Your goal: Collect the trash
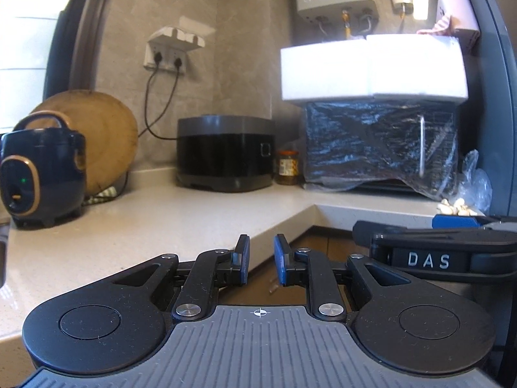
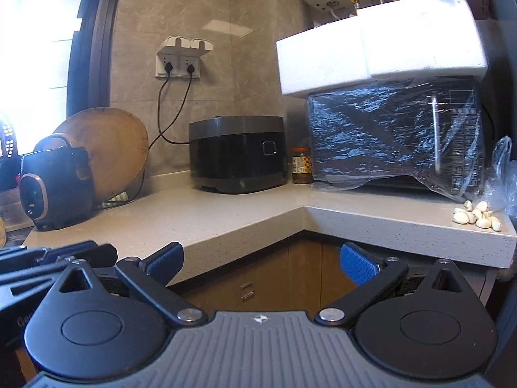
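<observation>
So far nothing is collected: your left tongs [image 1: 261, 256] stand narrowly parted with nothing between the blue pads, and your right tongs [image 2: 261, 263] gape wide and empty, both hovering off the corner of the speckled beige stone desk [image 2: 226, 220]. The likeliest trash you can see is the crumpled clear plastic bag [image 2: 504, 181] at the far right of the desk, just beside the heap of pale garlic cloves [image 2: 477, 216]; whether those count, you cannot tell. No bin shows in either view, so reaching, gripping and dropping all remain, by my judgement.
</observation>
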`<move>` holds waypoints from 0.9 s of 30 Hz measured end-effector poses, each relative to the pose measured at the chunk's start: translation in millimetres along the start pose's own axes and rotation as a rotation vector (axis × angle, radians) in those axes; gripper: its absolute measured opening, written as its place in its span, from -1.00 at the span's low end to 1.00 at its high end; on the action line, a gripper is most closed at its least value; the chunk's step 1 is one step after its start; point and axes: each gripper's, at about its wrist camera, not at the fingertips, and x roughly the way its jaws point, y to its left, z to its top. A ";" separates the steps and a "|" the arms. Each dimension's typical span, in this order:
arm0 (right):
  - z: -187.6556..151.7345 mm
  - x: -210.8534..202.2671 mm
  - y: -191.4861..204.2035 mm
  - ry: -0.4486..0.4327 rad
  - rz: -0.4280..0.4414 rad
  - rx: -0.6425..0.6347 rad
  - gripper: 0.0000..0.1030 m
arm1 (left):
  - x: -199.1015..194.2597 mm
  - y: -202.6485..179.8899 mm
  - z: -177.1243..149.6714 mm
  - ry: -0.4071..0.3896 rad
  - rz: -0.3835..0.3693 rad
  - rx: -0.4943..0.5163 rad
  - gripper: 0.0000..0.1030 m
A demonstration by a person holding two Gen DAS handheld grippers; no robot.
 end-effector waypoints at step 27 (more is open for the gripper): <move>-4.7 1.6 -5.9 0.018 -0.018 0.008 1.00 | 3.0 -0.7 0.2 0.012 -0.016 -0.002 -0.60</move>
